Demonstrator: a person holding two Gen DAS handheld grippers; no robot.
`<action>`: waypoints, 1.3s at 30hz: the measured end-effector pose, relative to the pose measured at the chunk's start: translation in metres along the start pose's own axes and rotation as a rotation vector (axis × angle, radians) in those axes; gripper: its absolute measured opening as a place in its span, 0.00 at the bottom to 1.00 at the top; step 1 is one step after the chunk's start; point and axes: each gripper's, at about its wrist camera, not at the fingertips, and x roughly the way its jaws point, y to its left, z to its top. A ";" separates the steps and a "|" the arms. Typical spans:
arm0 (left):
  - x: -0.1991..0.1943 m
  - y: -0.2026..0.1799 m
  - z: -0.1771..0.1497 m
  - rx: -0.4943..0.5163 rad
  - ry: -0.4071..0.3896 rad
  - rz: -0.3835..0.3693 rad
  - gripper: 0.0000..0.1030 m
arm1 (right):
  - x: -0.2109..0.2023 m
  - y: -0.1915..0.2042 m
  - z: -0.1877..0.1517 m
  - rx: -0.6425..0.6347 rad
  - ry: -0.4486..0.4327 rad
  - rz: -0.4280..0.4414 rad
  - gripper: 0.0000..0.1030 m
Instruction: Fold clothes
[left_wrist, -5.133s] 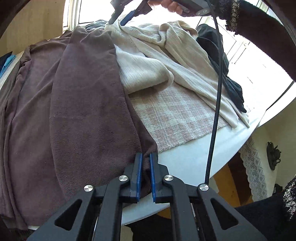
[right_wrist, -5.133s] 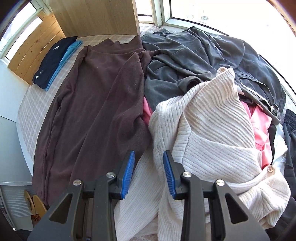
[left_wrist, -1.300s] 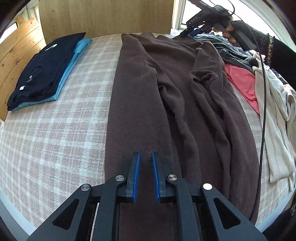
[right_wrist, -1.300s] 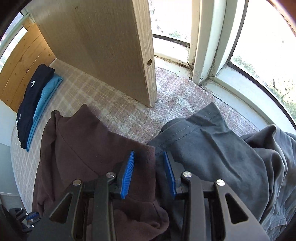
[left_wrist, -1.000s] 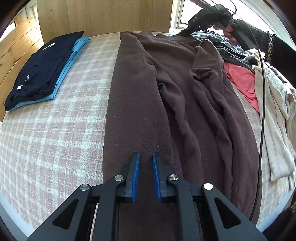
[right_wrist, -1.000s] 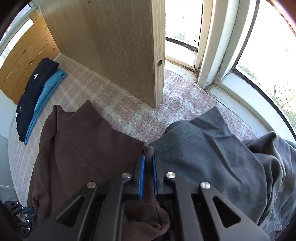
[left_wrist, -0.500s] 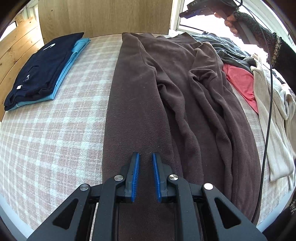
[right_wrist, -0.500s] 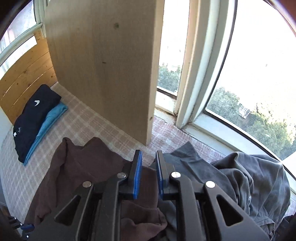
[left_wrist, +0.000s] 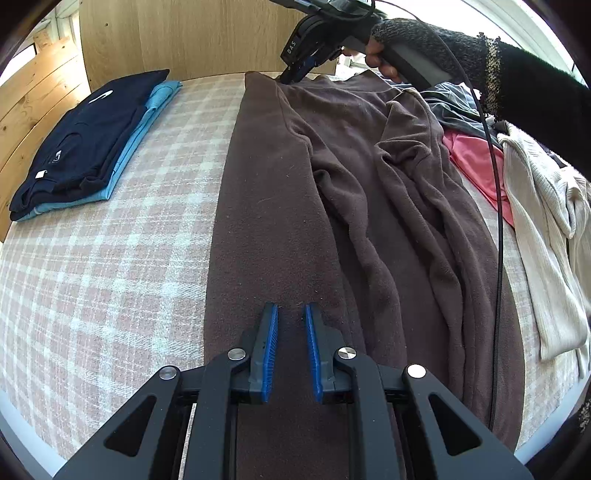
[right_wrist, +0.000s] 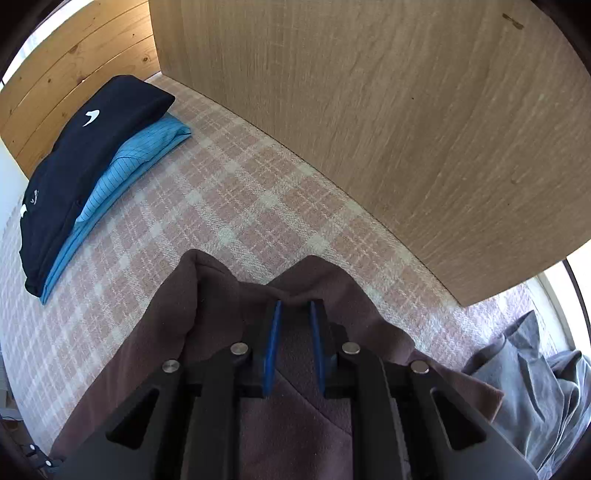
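Observation:
A long brown fleece garment lies lengthwise on the plaid tablecloth. My left gripper sits over its near hem, jaws a little apart, with brown cloth under the tips. My right gripper is at the garment's far end, at the collar. In the right wrist view the right gripper has its jaws a little apart over the brown collar, with fabric lying between and under the fingers.
A folded navy top lies on a folded light blue shirt at the left. A wooden panel stands behind the garment. A pink garment, a cream knit and grey clothes lie on the right.
My right gripper has moved left from the garment's right shoulder to the collar and its jaws have parted slightly. My left gripper has stayed at the hem.

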 end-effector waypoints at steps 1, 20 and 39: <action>-0.003 0.002 0.000 -0.008 -0.001 -0.008 0.14 | -0.015 -0.003 -0.004 0.019 -0.033 0.025 0.15; -0.041 -0.023 -0.087 0.116 0.067 -0.192 0.14 | -0.086 0.050 -0.220 0.085 0.149 0.131 0.17; -0.077 -0.012 -0.149 0.754 0.123 -0.426 0.17 | -0.178 0.208 -0.401 0.416 0.002 0.102 0.21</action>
